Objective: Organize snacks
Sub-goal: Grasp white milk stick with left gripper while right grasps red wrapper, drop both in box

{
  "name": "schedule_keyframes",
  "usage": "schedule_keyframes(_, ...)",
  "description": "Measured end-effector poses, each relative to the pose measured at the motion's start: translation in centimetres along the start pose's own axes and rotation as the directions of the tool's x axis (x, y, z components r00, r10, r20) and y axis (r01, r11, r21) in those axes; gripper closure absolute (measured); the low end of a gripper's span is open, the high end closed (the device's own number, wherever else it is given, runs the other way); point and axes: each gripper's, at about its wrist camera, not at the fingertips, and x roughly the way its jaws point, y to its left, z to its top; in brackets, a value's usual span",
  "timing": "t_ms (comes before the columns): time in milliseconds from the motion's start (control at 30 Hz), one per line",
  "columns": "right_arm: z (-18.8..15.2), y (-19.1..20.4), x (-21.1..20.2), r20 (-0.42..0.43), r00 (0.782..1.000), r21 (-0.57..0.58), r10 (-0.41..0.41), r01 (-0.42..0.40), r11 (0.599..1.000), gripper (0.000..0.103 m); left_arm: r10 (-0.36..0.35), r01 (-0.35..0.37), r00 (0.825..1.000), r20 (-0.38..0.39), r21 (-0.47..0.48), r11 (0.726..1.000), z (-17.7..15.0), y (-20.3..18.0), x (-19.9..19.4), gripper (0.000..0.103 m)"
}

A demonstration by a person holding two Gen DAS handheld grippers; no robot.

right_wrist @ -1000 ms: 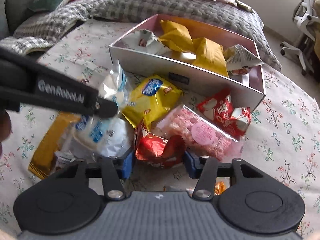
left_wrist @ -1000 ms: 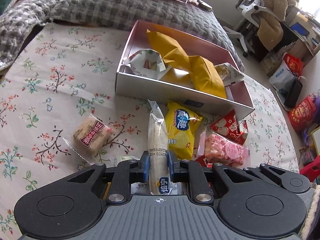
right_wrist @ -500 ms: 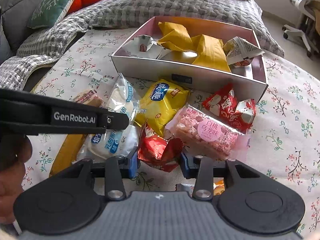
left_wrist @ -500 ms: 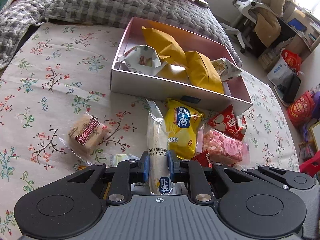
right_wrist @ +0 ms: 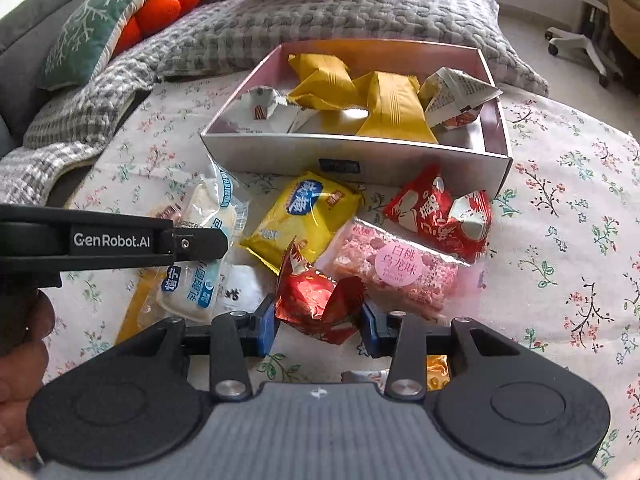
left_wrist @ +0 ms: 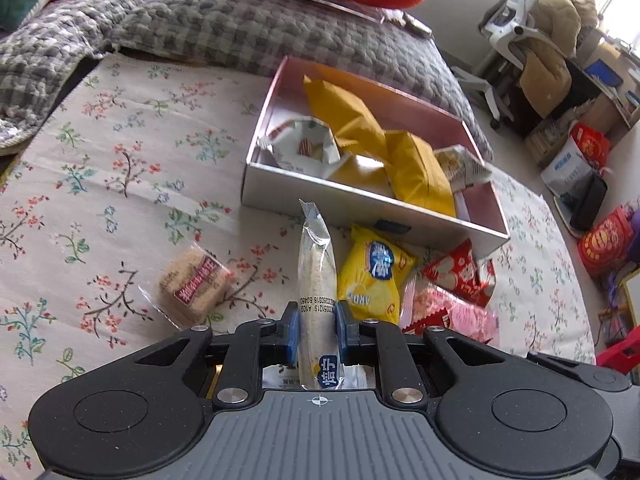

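Observation:
My left gripper is shut on a long white bread packet and holds it above the floral cloth, short of the box. The packet also shows in the right wrist view. My right gripper is shut on a crumpled red snack packet. The silver box with a pink inside holds yellow and white packets. The box also shows in the right wrist view.
A yellow chip packet, a pink bar and a red packet lie in front of the box. A brown biscuit packet lies left. A grey blanket is behind. An office chair stands at the far right.
Both grippers have risen and pulled back a little, with their packets still held. The red packet is now lifted clear between the right fingers.

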Motion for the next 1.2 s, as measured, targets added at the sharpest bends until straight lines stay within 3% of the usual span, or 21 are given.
schedule_keyframes(333,1.4,-1.0,-1.9,0.078,0.996,0.043,0.043,-0.047,0.998,0.065,-0.045,0.039,0.989,0.143,0.045,0.998,2.7,-0.7,-2.2,0.087)
schedule_keyframes(867,5.7,-3.7,0.2,0.182,0.979,0.137,0.087,-0.113,0.984,0.065,-0.124,0.13,0.963,0.239,-0.01,0.991,9.3,-0.3,1.8,0.087)
schedule_keyframes(1000,6.7,-3.6,0.8,0.207,0.975,0.142,0.083,-0.113,0.983,0.065,-0.134,0.146,0.961,0.24,-0.033,0.989,10.8,0.3,3.8,0.087)
schedule_keyframes(1200,7.8,-2.8,2.3,0.232,0.97,0.109,0.066,-0.094,0.99,0.065,-0.118,0.124,0.978,0.173,-0.023,0.992,11.1,0.8,7.4,0.086)
